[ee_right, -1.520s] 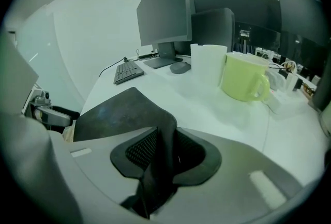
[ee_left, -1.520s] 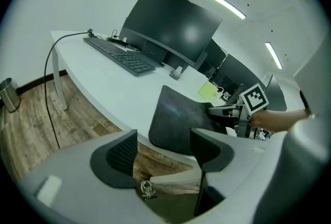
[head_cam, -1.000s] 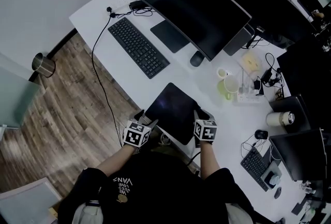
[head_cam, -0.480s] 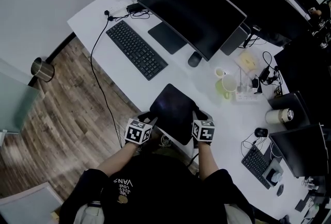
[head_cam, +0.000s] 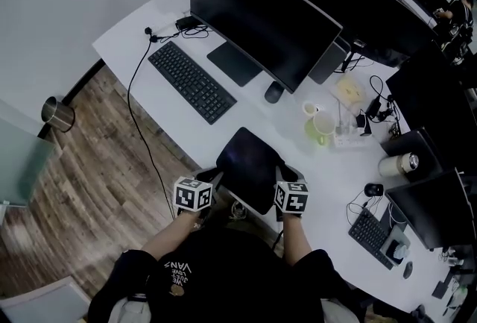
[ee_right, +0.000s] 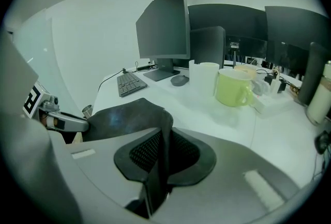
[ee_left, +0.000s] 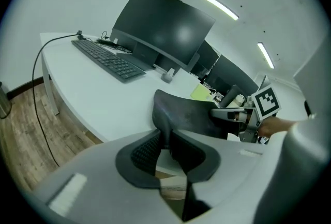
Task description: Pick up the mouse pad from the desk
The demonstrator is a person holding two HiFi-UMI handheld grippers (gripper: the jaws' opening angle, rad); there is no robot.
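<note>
A black mouse pad (head_cam: 250,160) sits in front of the large curved monitor (head_cam: 253,12), at the edge of the white desk (head_cam: 130,42) farthest from that monitor and closest to your body. You hold it with 2 grippers, 1 on each side, which looks like a way to keep the floppy sheet spread rather than letting it fold. The left gripper (ee_left: 166,146) has the pad's left corner between its 2 ribbed pads; its jaws are closing and already pinch the sheet, which curls upward there. The right gripper (ee_right: 164,150) has the right edge standing on end between its pads; its jaws are also closing and press on it. The middle of the pad sags toward the desk, so it seems only partly raised; lifting both hands evenly would likely clear it. A black keyboard (head_cam: 191,81) lies in front of the monitor's left half, well apart from the pad, and a green mug (head_cam: 322,127) stands in front of the monitor's right end, near enough to mind as you lift.
</note>
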